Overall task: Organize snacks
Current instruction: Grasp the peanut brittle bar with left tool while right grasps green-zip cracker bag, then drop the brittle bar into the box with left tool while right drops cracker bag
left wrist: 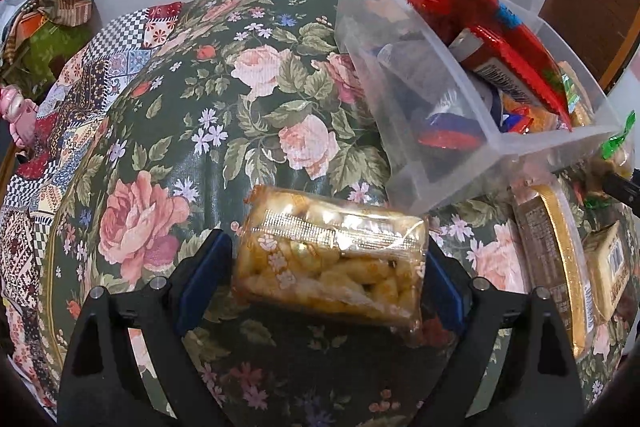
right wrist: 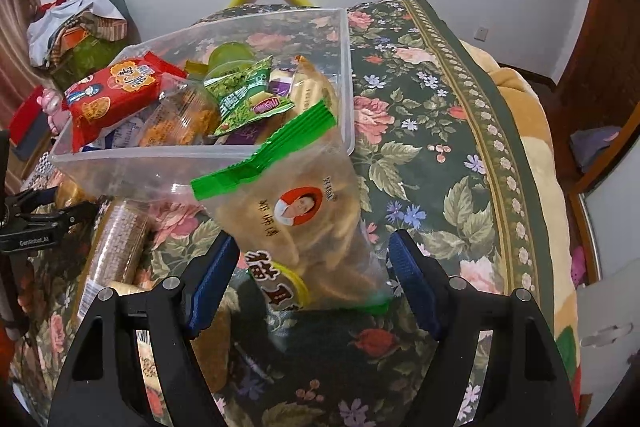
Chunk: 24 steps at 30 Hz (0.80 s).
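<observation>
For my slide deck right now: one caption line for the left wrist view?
Open left gripper straddles a clear snack pack on the floral tablecloth, beside a plastic bin.

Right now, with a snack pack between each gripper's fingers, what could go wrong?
1. The clear bin already looks heaped, with the red packet riding above its rim; more snacks may spill over.
2. The green-topped bag sits off-centre in the right gripper, nearer one finger; closing may tip it.
3. The puffed-snack pack is crinkly film; the left gripper may crush it.
</observation>
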### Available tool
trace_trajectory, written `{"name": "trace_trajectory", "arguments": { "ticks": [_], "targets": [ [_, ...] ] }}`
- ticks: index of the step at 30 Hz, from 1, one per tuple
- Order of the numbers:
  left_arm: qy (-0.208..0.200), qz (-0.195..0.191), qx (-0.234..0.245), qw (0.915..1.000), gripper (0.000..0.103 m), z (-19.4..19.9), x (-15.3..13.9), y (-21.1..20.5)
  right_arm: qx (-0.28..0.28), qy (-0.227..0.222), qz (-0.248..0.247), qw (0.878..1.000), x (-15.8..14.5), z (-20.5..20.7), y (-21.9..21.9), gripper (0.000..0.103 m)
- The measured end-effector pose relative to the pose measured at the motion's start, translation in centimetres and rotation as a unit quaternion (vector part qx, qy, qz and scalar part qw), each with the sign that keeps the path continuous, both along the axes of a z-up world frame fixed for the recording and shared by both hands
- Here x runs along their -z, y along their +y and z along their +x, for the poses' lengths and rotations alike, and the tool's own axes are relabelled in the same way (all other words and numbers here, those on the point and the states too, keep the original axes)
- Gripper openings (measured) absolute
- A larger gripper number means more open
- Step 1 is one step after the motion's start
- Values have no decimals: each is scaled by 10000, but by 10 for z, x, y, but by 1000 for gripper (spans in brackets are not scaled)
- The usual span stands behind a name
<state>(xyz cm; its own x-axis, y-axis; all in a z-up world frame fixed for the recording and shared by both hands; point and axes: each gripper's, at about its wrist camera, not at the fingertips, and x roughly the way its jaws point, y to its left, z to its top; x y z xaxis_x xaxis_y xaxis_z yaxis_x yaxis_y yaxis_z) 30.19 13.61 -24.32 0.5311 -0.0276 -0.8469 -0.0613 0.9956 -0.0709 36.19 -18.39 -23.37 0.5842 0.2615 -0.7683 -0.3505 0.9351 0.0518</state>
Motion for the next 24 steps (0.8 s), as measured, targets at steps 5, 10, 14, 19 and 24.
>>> {"name": "trace_trajectory", "arguments": {
  "ticks": [5,10,14,19,24],
  "targets": [
    [-83,15,2,10000,77,-3,-3,-2,-36,-146,3,9999,-2,1,1,54],
    [-66,24,-72,9999,76,-11,-7,-2,-160,-197,-120,9996,-6,-9,3,42],
    [-151,25,-101,9998,76,-21,-17,-3,-142,-275,-82,9995,-14,-15,-4,41],
    [-304,15,-131,9995,76,-32,-39,-3,-120,-368,23,9992,-29,-24,-11,41],
    [-534,-9,-143,9985,76,-40,-66,-6,-155,-506,99,9985,-45,-32,-15,41]
  ]
}}
